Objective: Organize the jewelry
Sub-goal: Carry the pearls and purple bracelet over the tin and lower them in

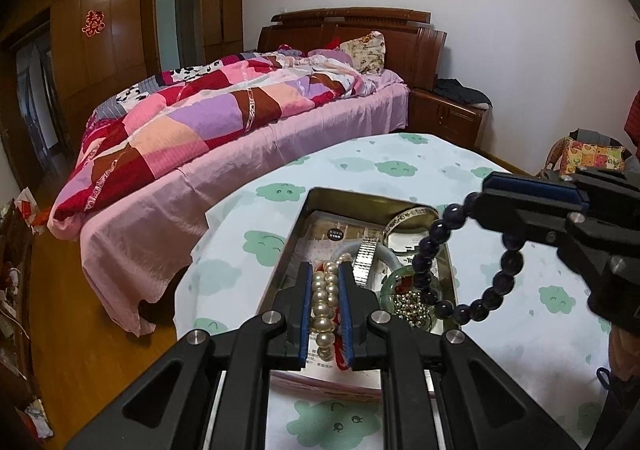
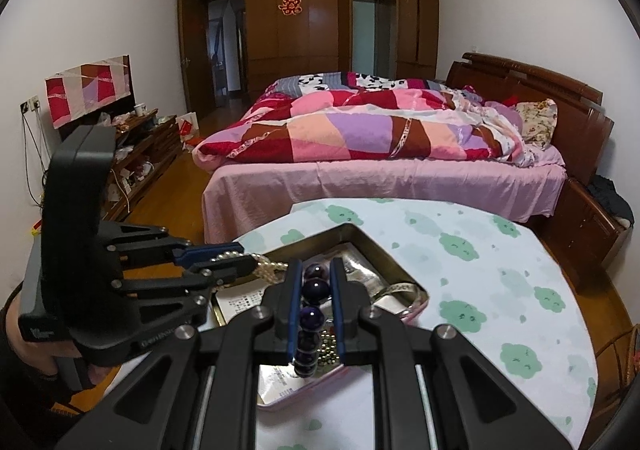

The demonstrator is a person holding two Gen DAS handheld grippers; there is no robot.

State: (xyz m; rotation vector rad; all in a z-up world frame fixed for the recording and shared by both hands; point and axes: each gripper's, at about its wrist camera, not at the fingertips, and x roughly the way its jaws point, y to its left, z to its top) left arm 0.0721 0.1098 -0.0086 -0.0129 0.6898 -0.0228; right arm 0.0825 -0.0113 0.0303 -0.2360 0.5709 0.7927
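Bedroom, wooden wardrobe wall, bed under a patchwork quilt; nearest is a table (image 1: pixel 400 154) with a pale cloud-print cloth. Landmark: the open metal tin (image 1: pixel 320 196) on that cloth.

Left gripper (image 1: pixel 325 270) over the tin's near end, jaws narrow, clamped on a pearl strand (image 1: pixel 323 304) with a bit of red cord alongside. Right gripper (image 2: pixel 316 274) above the tin's right side, jaws narrow, pinching a dark purple bead bracelet (image 1: pixel 472 262) whose loop hangs free over the tin.

Inside the tin: a metal watch band (image 1: pixel 366 260), a green bangle (image 1: pixel 404 273), a patterned bangle (image 1: pixel 412 219) at the far right corner, and a heap of small metal beads (image 1: pixel 408 304).

Judgement: mid-sort, both pieces lifted over the tin, neither yet placed. Next move calls for carrying each to its spot and releasing without snagging the pearls or dragging the loop through the heap.
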